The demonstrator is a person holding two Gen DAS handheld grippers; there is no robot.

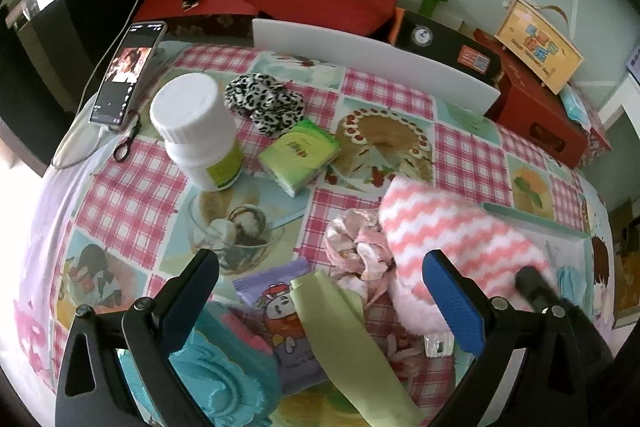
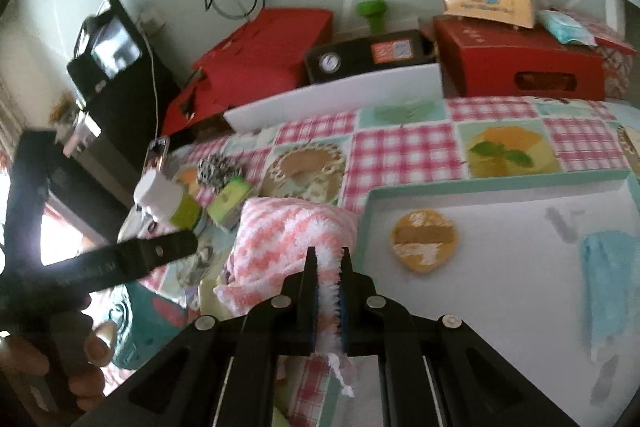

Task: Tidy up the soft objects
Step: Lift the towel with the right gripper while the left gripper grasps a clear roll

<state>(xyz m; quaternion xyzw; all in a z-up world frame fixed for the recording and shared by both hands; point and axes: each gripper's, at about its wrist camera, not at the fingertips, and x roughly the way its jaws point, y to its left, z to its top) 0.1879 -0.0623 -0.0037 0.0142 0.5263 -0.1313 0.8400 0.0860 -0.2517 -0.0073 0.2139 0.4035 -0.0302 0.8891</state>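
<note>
A phone (image 1: 122, 79) is leaning at the far left corner of the desk (image 1: 468, 155), which is wearing a pink-checked cloth with dessert pictures. Just right of it, a white bottle (image 1: 196, 131) is standing upright, with a leopard-print scrunchie (image 1: 262, 101) lying behind it and a green tissue pack (image 1: 298, 155) lying beside it.

Toward the near edge, the left gripper (image 1: 320, 283) is hovering with its 2 fingers spread wide and nothing between them. Below it a teal cloth (image 1: 218, 363), a purple cartoon pouch (image 1: 280, 307) and a pale green strip (image 1: 340, 331) are lying in a loose pile. A pink satin scrunchie (image 1: 356, 251) is resting just right of these, touching the pink-and-white zigzag fluffy cloth (image 1: 452, 235).

The right gripper (image 2: 328, 259) is pinching the near edge of that fluffy cloth (image 2: 292, 227), its jaws pressed almost together on the white fringe. The cloth is hanging at the left rim of a teal-edged white tray (image 2: 500, 267), partly over the desk; whether it is touching the rim I cannot tell. Inside the tray a round yellow-brown pad (image 2: 426, 239) is lying near the left wall, and a light blue cloth (image 2: 612, 279) is lying toward the right side.

Along the far edge, red boxes (image 2: 520, 75) and a black case (image 2: 360, 61) are standing behind a white board (image 2: 340, 97).
</note>
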